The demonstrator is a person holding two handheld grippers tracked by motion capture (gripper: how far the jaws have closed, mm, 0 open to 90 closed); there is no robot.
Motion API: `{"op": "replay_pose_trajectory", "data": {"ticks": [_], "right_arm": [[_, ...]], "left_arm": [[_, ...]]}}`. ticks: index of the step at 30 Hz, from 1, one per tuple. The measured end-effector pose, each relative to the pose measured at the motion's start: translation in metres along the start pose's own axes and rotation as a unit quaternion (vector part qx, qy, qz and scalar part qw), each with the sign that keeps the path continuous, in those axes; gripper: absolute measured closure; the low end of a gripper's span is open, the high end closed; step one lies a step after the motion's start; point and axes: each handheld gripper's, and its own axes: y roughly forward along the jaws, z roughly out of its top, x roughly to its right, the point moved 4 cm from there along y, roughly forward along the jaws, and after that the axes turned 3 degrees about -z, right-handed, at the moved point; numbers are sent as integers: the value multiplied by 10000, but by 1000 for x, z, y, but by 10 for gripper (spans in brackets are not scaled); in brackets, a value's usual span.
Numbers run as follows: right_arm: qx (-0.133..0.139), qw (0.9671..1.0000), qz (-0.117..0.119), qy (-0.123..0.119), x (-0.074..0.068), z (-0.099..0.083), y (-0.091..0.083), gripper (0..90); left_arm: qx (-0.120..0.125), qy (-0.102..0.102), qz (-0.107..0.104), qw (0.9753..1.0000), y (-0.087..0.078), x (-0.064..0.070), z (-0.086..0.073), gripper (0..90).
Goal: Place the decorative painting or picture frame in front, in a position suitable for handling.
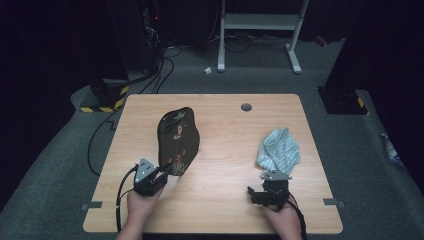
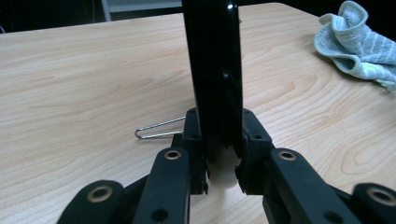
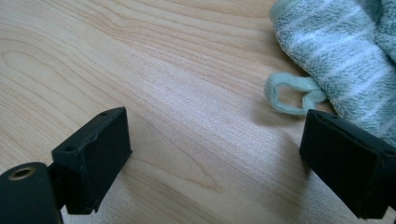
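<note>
Largest first: the pale wood-grain rectangular surface point(image 1: 220, 165) carried two things, well apart. On its left half a flat black glossy hanger-shaped board with printed figures point(image 1: 178, 140) was seen, near end raised off the wood, far end toward the back edge. On the right half a crumpled pale-green striped terry towel point(image 1: 278, 150) lay flat, its small hanging loop point(image 3: 292, 95) spread on the wood at the near side.

Step judged in hand: the board was held up ready while the towel pick-up was being set up. Left claw point(image 1: 159, 176) was clamped hard on the board's near end; in the left gripper view the board point(image 2: 215, 70) stood upright between the closed jaws, with a white part pinched low in the gap. A bent wire clip point(image 2: 159, 129) lay on the wood just behind.

Right claw point(image 1: 272, 186) was spread wide and held nothing, just short of the towel's near edge; the right gripper view showed the loop between and beyond the two pads point(image 3: 93, 156).

Next move, as judged: right claw to be advanced, closed on the loop or towel edge, lifted clear, then carried across to the board. Risk noted: terry slipping, or the loop being missed.
</note>
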Motion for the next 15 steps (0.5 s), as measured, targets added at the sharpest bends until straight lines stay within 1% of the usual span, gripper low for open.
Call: {"op": "replay_pose_trajectory", "data": {"ticks": [3,4,5,6,7,8,9,11,12,13,14,15], "right_arm": [[0,10000,0,1,0,0,0,86],[-1,10000,0,1,0,0,0,86],[-1,10000,0,1,0,0,0,86],[0,10000,0,0,0,0,0,86],[-1,10000,1,0,0,0,0,86],[-3,10000,1,8,0,0,0,86],[-3,10000,1,8,0,0,0,86],[-3,10000,2,8,0,0,0,86],[-3,10000,3,10,0,0,0,86],[-6,10000,4,3,0,0,0,86],[-6,10000,4,3,0,0,0,86],[-5,10000,4,3,0,0,0,86]], "left_arm": [[-24,38,2,10000,-2,-1,0,758],[-38,44,5,10000,-2,-1,0,707],[-30,39,-25,10000,-2,-1,0,707],[-21,62,-26,10000,-3,-2,0,676],[-31,101,19,9999,-3,-2,1,664],[-78,129,31,9999,-3,-3,3,616],[-78,129,31,9999,-3,-3,3,588],[-57,126,13,9999,-3,-4,5,572],[23,38,-48,10000,-6,-5,9,548],[23,38,-48,10000,-6,-5,9,546],[122,-34,-135,9998,-7,-6,12,546],[156,-105,-230,9996,-9,-7,15,551]]}}
